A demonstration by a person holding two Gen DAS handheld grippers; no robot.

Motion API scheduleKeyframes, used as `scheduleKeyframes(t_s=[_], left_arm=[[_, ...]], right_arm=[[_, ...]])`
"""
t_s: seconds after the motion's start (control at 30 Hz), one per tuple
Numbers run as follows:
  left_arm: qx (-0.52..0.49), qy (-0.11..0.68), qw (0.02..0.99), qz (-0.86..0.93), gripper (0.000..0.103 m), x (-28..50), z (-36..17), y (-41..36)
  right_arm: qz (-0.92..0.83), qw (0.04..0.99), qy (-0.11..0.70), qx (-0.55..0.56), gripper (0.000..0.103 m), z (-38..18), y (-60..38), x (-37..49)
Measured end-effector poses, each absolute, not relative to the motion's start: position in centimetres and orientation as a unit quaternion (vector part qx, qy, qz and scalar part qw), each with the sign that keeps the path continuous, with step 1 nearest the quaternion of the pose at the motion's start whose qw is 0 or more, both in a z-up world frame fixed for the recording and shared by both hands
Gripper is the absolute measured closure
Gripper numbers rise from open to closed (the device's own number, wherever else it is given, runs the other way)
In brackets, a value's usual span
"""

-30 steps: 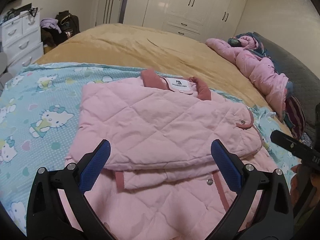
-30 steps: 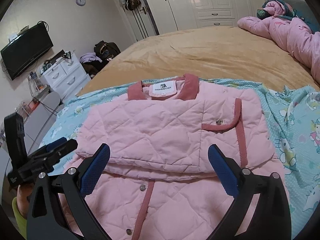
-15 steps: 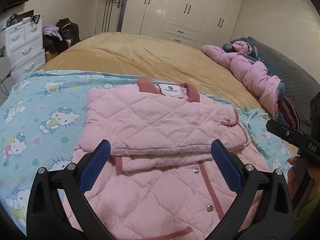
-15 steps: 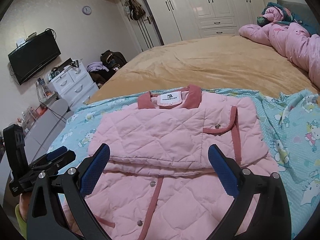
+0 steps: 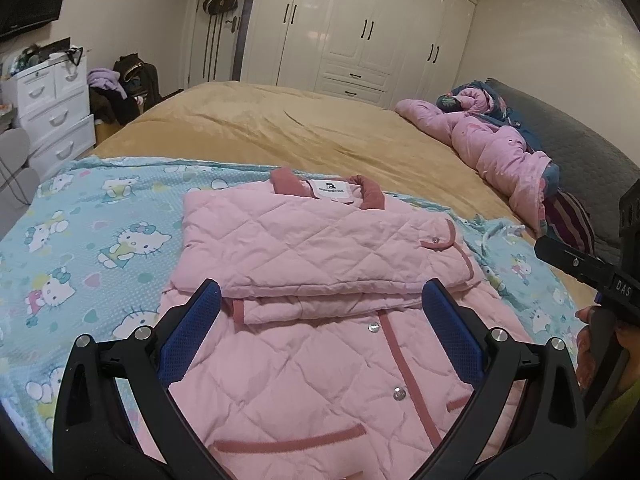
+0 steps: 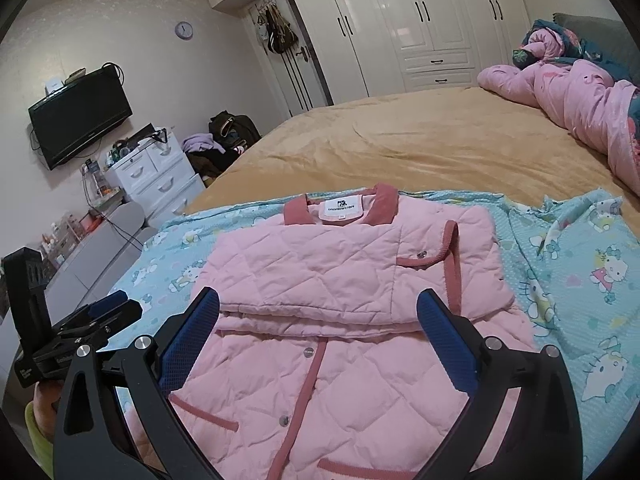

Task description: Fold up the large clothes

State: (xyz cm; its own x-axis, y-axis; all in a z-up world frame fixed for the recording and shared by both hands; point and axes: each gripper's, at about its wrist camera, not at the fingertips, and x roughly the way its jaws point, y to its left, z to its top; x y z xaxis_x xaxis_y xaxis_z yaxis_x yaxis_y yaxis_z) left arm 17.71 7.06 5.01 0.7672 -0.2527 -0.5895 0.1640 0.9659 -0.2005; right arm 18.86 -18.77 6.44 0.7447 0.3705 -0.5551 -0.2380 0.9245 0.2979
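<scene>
While the pink quilted jacket (image 5: 320, 280) lies on the bed, collar far, hem near, I hold both hand-held grippers (image 5: 320, 332) (image 6: 318, 330) agape, empty above its lower half. Neither is nearer; the hem lies below both.

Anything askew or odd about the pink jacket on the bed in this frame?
Nothing stands out. The pink quilted jacket lies flat on the cartoon-print sheet, sleeves folded across its chest, bottom half still unfolded, both hand-held grippers open above it.
</scene>
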Motion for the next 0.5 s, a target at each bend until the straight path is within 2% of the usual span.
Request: scheduleKeyframes(t_s=[0.5], left_arm=[[-0.052, 0.329, 0.939, -0.089, 0.009, 13.2, 4.6, 6.5]], right_arm=[[0.173, 0.926, 0.319, 0.106, 0.004, 6.0, -21.0, 14.5]])
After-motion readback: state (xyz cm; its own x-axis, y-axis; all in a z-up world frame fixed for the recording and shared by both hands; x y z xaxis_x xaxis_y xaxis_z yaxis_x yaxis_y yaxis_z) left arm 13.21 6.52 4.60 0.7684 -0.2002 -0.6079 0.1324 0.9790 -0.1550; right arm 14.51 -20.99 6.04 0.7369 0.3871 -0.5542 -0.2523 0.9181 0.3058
